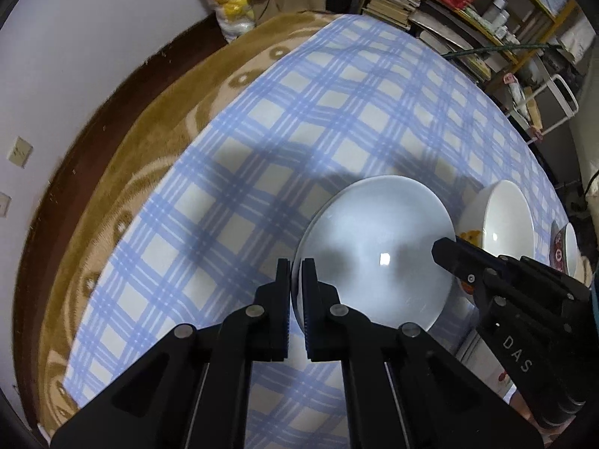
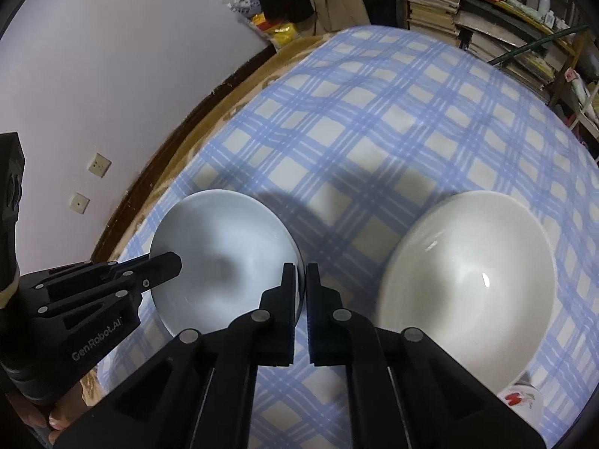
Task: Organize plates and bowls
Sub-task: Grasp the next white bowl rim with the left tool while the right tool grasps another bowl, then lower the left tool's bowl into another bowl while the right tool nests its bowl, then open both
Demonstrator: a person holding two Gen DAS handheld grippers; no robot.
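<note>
A pale bluish-white bowl (image 1: 378, 258) is held over the blue plaid tablecloth (image 1: 299, 119). My left gripper (image 1: 296, 273) is shut on its left rim. My right gripper (image 2: 301, 277) is shut on its right rim; this bowl shows in the right wrist view (image 2: 224, 258) too. The right gripper's fingers (image 1: 449, 254) reach in from the right, the left gripper's fingers (image 2: 161, 262) from the left. A second white bowl (image 2: 468, 284) sits to the right, also in the left wrist view (image 1: 501, 220). It seems to rest on patterned dishes (image 2: 520, 398).
More patterned dishware (image 1: 565, 247) lies at the far right. The brown blanket (image 1: 157, 142) edges the table on the left, beside a wall with sockets (image 2: 98, 164). Shelves with books (image 1: 449, 11) stand behind the table.
</note>
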